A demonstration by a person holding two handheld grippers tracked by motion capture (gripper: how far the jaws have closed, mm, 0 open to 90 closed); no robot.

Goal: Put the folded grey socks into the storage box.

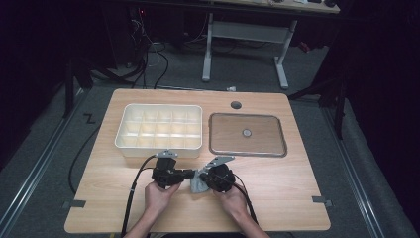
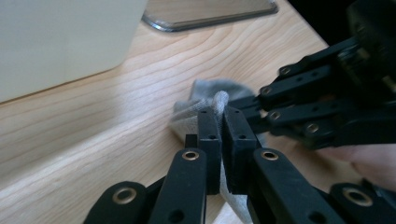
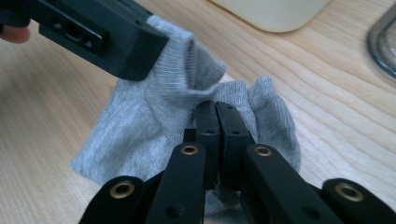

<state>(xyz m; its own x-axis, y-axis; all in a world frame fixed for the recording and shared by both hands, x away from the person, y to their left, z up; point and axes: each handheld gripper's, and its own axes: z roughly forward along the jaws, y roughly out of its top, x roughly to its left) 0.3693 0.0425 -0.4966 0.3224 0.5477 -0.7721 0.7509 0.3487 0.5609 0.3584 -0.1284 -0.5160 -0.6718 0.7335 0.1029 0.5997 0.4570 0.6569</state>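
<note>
Left gripper (image 1: 189, 174), jaws pressed together on a fold of grey sock (image 1: 198, 184). Sock bunched on the table (image 1: 277, 198) near its front edge, between both hands. Right gripper (image 1: 204, 177), jaws likewise clamped tight on the sock's cloth. Behind, at left, a cream compartment box (image 1: 159, 127); at right, a metal tray (image 1: 247, 135).

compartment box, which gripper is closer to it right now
Left. The left gripper sits just below the compartment box, near its front wall. The right gripper is farther right, below the gap between the box and the tray.
</note>
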